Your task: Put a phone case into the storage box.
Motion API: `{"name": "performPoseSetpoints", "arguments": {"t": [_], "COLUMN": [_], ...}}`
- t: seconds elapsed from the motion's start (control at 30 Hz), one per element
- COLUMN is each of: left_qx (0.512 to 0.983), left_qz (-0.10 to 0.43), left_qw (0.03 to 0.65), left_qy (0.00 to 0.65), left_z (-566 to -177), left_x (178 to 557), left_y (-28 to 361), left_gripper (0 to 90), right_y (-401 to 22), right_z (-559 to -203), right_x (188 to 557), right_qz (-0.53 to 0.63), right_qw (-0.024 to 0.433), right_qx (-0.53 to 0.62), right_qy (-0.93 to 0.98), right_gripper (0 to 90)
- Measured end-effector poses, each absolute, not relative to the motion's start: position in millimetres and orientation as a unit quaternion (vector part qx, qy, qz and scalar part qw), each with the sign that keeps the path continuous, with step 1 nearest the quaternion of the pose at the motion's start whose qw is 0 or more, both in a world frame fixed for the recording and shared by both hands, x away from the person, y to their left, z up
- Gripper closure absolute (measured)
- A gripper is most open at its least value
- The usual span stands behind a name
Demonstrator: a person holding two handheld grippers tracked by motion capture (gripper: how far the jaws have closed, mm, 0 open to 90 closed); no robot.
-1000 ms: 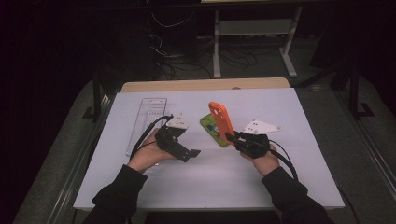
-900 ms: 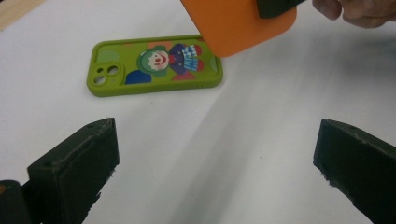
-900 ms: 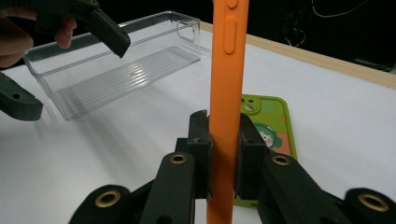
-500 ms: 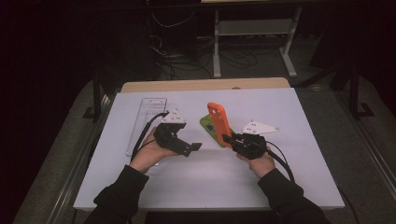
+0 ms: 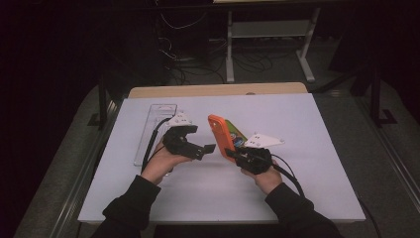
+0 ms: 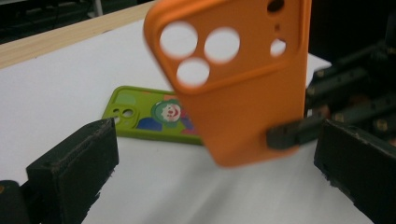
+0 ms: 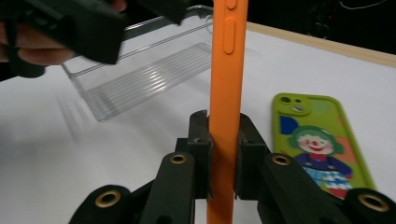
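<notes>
My right fingers (image 7: 224, 158) are clamped flat on the lower end of the orange phone case (image 7: 227, 88), holding it upright and clear of the tabletop (image 5: 307, 119). My left fingers (image 6: 215, 172) stand wide apart with nothing in them; the case hangs in the gap ahead of them, and I cannot tell whether either pad touches it.

The case is smooth, matte and soft-looking, with rounded corners. The right gripper view gives me its thin edge with the raised side buttons. The left gripper view gives me its broad back with three round camera holes and a few smaller openings.

Just behind it a green phone case (image 7: 322, 140) lies flat on the tabletop, printed with a clown face and bright patches; it is close to my right fingers but apart from them.

Beyond my left gripper a clear plastic tray (image 5: 153, 129) with a ribbed floor lies lengthwise toward the left edge. In the right gripper view it sits behind the orange case.

From the high view the tabletop is a pale, plain sheet with open room in front of both hands and out to the right. A strip of bare wood (image 5: 218, 90) runs along the far edge, with dark floor and cables past it.
</notes>
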State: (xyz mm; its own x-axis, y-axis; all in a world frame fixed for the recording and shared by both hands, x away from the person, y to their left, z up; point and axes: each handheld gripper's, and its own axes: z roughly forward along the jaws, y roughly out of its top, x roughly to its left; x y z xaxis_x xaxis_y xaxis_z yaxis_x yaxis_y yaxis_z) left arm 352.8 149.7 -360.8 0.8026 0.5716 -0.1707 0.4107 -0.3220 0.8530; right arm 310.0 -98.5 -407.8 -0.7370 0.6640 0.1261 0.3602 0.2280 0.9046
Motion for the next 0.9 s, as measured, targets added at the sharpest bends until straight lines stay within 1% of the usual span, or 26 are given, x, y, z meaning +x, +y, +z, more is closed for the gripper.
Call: {"name": "performPoseSetpoints", "arguments": {"t": [0.23, 0.63, 0.7, 0.9], "left_qx": [0.803, 0.787, 0.78, 0.78], "left_qz": [0.08, 0.077, 0.07, 0.06], "left_qw": [0.506, 0.53, 0.538, 0.539], "left_qy": [0.305, 0.307, 0.311, 0.311], "left_z": [-361, -364, -365, -367], "left_x": [354, 356, 357, 357], "left_y": [144, 138, 136, 131], "left_gripper": [0.0, 0.0, 0.0, 0.0], "right_y": [-87, -83, -83, -81], "right_z": [-409, -408, -408, -408], "right_x": [304, 300, 300, 300], "right_qz": [0.527, 0.533, 0.534, 0.537], "right_qw": [0.14, 0.132, 0.131, 0.132], "right_qx": [0.325, 0.322, 0.322, 0.316], "right_qy": [0.772, 0.771, 0.771, 0.771], "right_gripper": [78.1, 78.1, 78.2, 78.2]}}
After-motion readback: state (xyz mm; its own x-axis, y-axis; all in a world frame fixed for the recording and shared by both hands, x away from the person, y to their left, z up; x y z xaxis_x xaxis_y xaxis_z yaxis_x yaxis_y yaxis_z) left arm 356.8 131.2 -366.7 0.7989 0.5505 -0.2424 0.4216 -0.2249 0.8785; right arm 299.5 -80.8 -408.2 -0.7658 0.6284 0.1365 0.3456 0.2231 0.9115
